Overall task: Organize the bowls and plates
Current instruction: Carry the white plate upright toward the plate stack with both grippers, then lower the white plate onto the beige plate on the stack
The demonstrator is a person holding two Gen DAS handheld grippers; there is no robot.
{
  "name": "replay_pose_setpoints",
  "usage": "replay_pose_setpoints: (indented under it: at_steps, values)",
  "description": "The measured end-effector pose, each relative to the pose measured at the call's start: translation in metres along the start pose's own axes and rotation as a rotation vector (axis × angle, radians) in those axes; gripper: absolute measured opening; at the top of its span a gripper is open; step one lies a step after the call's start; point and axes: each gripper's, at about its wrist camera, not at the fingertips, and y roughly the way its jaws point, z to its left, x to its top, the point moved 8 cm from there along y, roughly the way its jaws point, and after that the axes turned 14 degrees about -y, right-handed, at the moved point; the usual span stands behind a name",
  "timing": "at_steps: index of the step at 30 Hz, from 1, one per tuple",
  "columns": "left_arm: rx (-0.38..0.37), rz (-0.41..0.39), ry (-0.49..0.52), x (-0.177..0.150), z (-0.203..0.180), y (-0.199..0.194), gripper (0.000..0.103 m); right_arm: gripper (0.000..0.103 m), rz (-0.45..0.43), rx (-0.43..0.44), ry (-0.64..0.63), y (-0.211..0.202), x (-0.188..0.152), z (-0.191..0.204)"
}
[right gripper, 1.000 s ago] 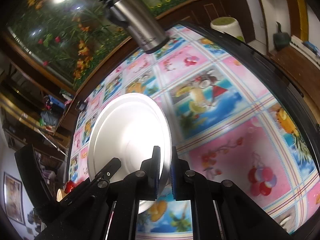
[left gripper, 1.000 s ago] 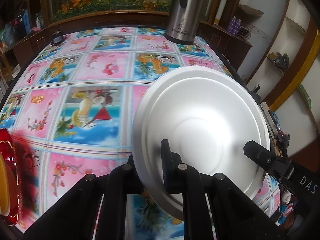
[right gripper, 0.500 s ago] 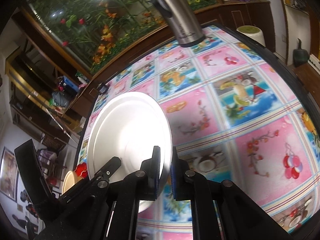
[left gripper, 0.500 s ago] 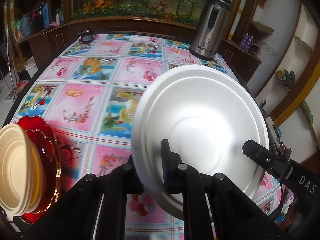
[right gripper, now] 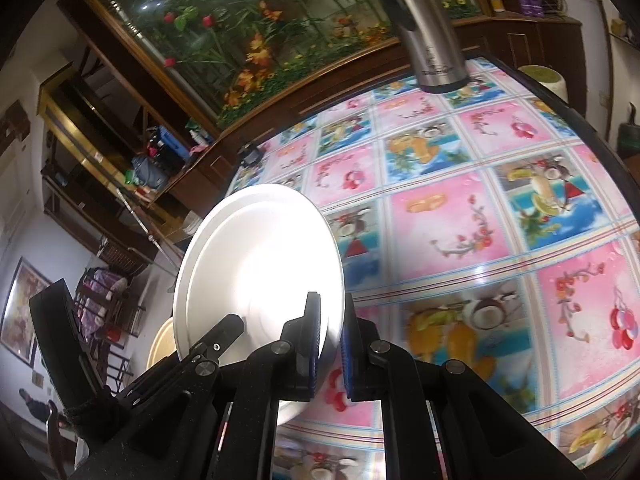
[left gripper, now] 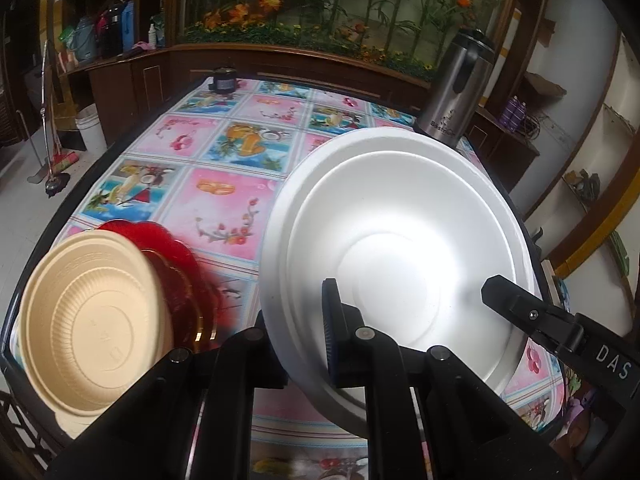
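A white foam plate (left gripper: 400,256) is held in the air above the table, tilted, gripped by both grippers. My left gripper (left gripper: 304,316) is shut on its near left rim. My right gripper (right gripper: 330,332) is shut on its right rim, and the plate also shows in the right wrist view (right gripper: 256,272). The right gripper's tip (left gripper: 516,304) shows in the left wrist view. At the table's near left corner a beige ribbed bowl (left gripper: 92,320) rests on a red glass plate (left gripper: 176,264). A sliver of the beige bowl (right gripper: 162,340) shows behind the white plate in the right wrist view.
A steel thermos jug (left gripper: 456,92) stands at the table's far right; it also shows in the right wrist view (right gripper: 428,36). A small dark object (left gripper: 224,80) sits at the far edge. The table (left gripper: 224,184) has a bright fruit-pattern cloth. Shelves and cabinets surround it.
Both grippers have lifted and carried the white plate back and to the left; the beige bowl and red plate have come into view at lower left.
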Motion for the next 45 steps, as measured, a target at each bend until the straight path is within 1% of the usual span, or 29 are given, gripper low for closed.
replay_pose_setpoints:
  at_steps: [10,19,27,34,45]
  values:
    - [0.044,-0.053,-0.074,0.018,0.050,-0.022,0.010,0.009,0.011,0.077,-0.076,0.014,0.004,0.055]
    - [0.093,-0.095,-0.136,0.027,0.097,-0.038,0.010,0.009,0.035,0.145,-0.143,0.031,0.001,0.105]
    - [0.128,-0.109,-0.185,0.029,0.131,-0.044,0.010,0.009,0.063,0.194,-0.189,0.046,-0.006,0.143]
    - [0.148,-0.103,-0.210,0.029,0.149,-0.042,0.011,0.009,0.093,0.219,-0.215,0.057,-0.014,0.164]
    - [0.163,-0.099,-0.230,0.027,0.160,-0.039,0.011,0.009,0.120,0.229,-0.235,0.070,-0.021,0.179]
